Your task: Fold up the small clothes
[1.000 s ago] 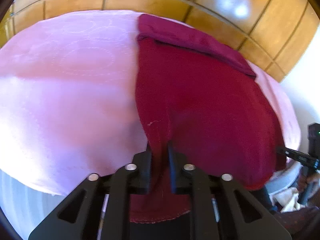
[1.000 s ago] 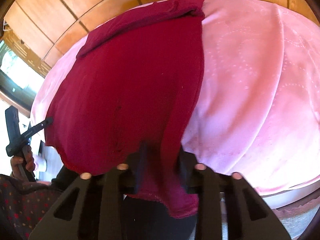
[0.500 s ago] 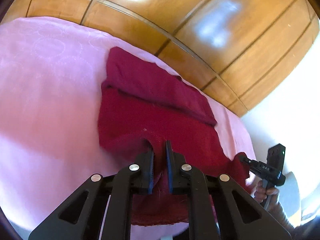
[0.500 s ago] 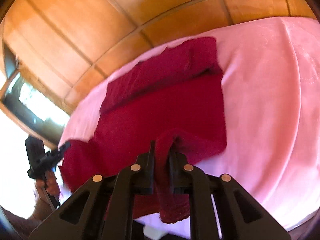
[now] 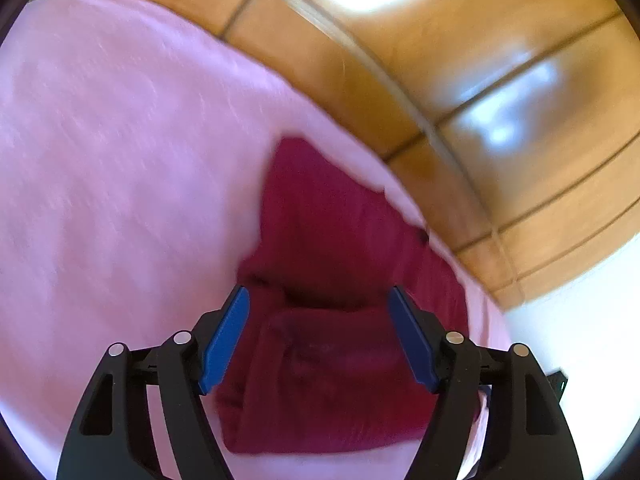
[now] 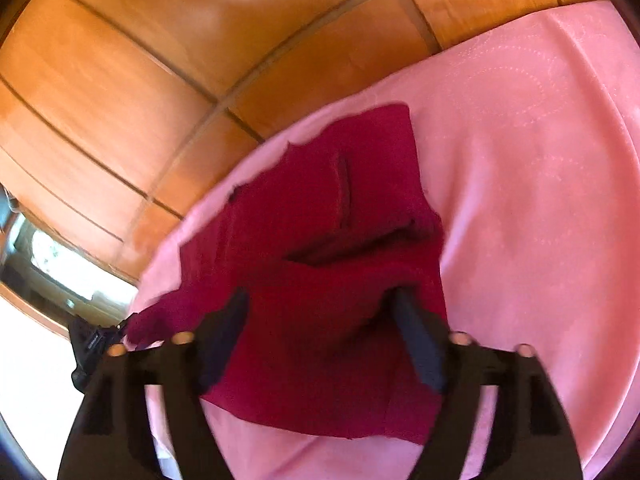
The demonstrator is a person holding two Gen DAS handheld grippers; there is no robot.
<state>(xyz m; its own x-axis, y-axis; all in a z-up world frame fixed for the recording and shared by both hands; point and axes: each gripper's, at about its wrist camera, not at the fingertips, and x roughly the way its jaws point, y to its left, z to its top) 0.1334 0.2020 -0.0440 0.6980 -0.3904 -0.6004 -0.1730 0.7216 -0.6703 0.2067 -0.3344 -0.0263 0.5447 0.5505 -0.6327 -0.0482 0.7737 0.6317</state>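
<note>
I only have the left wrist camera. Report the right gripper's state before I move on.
Observer: The right gripper has its jaws opening. The red garment lies between the fingers, and the pads are not pressing on it.
Operator: Describe the cover on that side.
Observer: Right of the garment, the pink cover lies smooth and shows stitched dotted circles.
Operator: Locate my left gripper from there.
Observer: The left gripper, its jaws opening, shows at the left edge of the right wrist view, by the garment's corner. I cannot tell whether it touches the cloth.
</note>
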